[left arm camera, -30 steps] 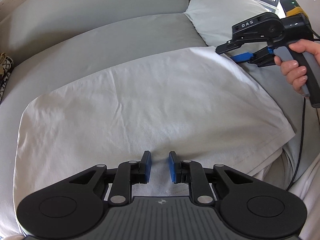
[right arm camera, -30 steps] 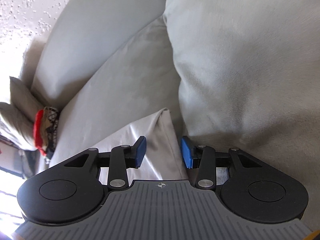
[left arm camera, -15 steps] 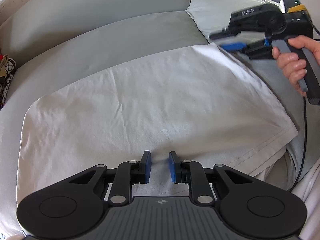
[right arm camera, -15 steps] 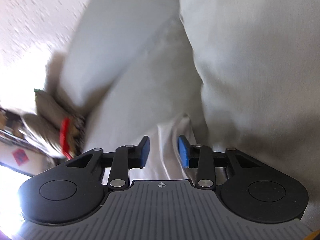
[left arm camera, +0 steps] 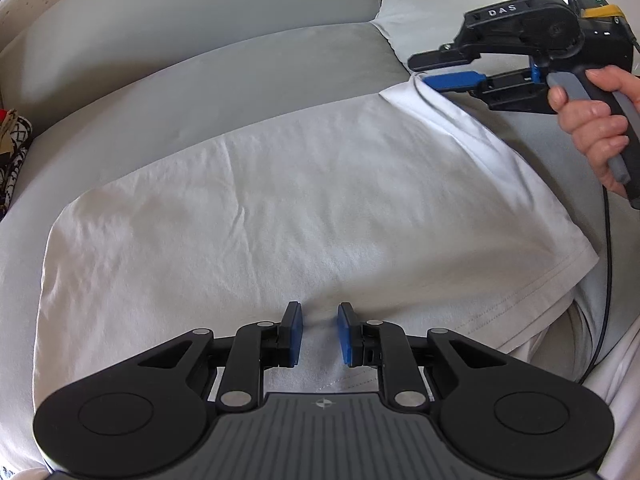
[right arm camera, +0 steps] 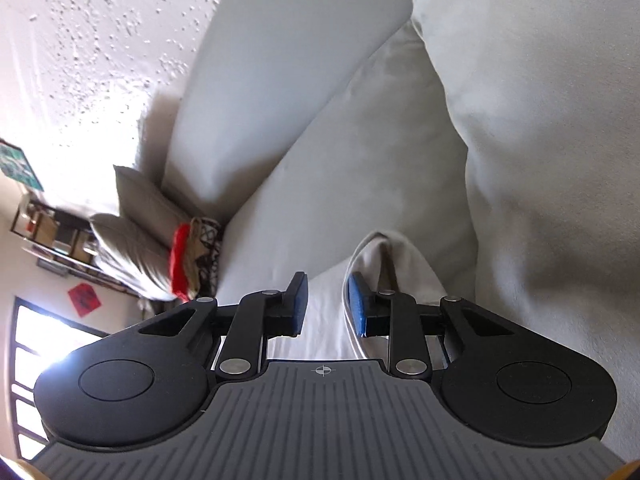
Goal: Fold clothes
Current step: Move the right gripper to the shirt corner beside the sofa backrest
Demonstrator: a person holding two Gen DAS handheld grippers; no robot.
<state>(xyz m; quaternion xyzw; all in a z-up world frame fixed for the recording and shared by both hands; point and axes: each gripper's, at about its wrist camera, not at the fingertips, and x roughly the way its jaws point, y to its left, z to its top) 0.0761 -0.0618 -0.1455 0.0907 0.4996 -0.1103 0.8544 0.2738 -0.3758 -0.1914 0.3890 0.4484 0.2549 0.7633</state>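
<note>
clearly the white garment (left arm camera: 304, 216) lies longways between both tongs, the left gripper (left arm camera: 319, 334) pinching its near hem, the right gripper (left arm camera: 448, 70) pinching its far corner.

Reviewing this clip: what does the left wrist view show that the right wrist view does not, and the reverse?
Only the left wrist view: the white garment spread almost whole over the sofa seat, the left tongs at its near hem, the person's hand gripping the right tongs' handle, and a black cable.

Only the right wrist view: a textured wall, a window, a red item by a far cushion.

Both: the right tongs at a raised garment corner, and the grey sofa.
</note>
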